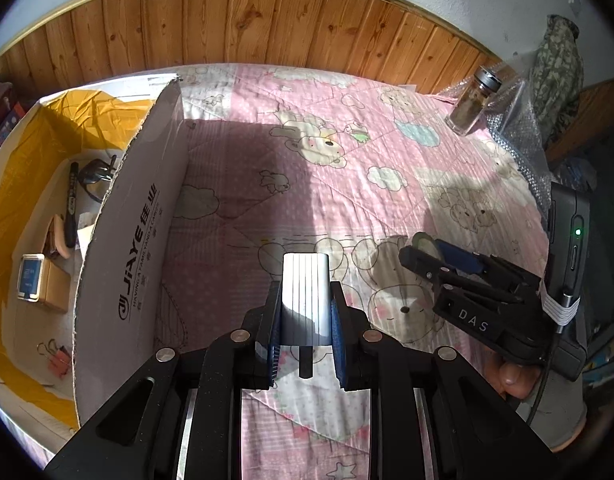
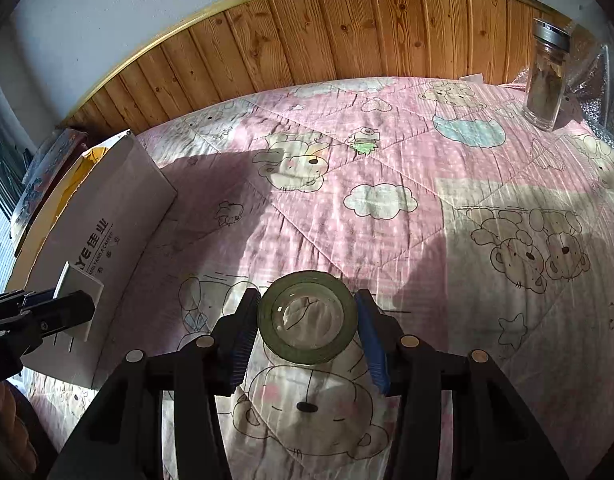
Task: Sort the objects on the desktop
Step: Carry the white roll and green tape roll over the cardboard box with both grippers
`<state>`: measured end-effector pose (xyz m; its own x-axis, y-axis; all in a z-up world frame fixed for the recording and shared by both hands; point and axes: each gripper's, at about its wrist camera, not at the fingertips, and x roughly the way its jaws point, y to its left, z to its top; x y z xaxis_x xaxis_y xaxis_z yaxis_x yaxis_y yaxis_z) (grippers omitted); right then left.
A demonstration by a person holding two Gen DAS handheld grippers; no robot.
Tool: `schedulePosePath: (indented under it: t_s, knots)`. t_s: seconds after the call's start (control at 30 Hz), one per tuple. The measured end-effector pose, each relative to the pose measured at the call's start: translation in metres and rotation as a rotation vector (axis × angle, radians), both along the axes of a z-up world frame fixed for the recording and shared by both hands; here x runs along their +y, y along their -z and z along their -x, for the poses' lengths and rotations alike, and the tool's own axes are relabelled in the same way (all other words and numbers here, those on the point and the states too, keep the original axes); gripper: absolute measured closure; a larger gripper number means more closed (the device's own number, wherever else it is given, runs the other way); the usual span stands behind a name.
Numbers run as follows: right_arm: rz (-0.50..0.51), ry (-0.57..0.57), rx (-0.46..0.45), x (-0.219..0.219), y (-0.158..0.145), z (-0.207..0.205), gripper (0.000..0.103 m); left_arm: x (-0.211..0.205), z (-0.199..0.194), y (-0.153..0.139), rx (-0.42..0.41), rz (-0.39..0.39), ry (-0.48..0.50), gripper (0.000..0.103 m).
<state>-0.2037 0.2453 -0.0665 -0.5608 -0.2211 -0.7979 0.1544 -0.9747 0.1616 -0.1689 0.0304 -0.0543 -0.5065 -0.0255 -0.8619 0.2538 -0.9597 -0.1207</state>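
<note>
Evidently the left gripper (image 1: 305, 312) was clamped narrowly on a white ribbed block (image 1: 305, 280), held above the pink cartoon quilt (image 1: 347, 152) just right of the cardboard box (image 1: 139, 240). To the right of it, farther from the box, the right gripper (image 2: 307, 320) was closed at a medium spread on a roll of green tape (image 2: 307, 317) — both pads touching its rim. Inside the box lay a marker (image 1: 71, 204), a binder clip (image 1: 57, 356) and a small carton (image 1: 43, 284) on yellow lining. Far across the quilt from the box stood a glass jar (image 2: 545, 76), near the wood-panelled wall (image 2: 347, 28) — sun and shadow striped the bedding.
</note>
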Motion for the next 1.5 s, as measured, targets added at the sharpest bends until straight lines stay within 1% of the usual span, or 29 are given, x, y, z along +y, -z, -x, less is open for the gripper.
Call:
schedulePosePath:
  t_s: [0.17, 0.33, 0.4, 0.77, 1.13, 1.4, 1.5]
  knots:
    - [0.000, -0.015, 0.005, -0.016, -0.002, -0.024, 0.054, 0.000, -0.024, -0.010, 0.022, -0.021, 0.001, 0.082]
    - [0.001, -0.036, 0.013, -0.030, -0.007, -0.046, 0.054, 0.002, -0.049, -0.022, 0.047, -0.002, 0.011, 0.082]
    - [-0.008, -0.045, 0.016, -0.035, -0.008, -0.055, 0.054, 0.001, -0.057, -0.025, 0.048, -0.007, 0.015, 0.082]
    - [-0.035, -0.113, 0.013, -0.069, -0.012, -0.101, 0.054, -0.003, -0.098, -0.027, 0.060, -0.029, 0.006, 0.082]
    - [-0.052, -0.193, 0.022, -0.109, -0.021, -0.136, 0.054, -0.010, -0.132, -0.030, 0.073, -0.059, -0.014, 0.082]
    - [-0.056, -0.282, 0.050, -0.145, -0.039, -0.157, 0.054, -0.017, -0.159, -0.044, 0.114, -0.001, -0.056, 0.082]
    - [-0.057, -0.317, 0.067, -0.159, -0.048, -0.164, 0.054, -0.022, -0.167, -0.050, 0.127, 0.008, -0.064, 0.082]
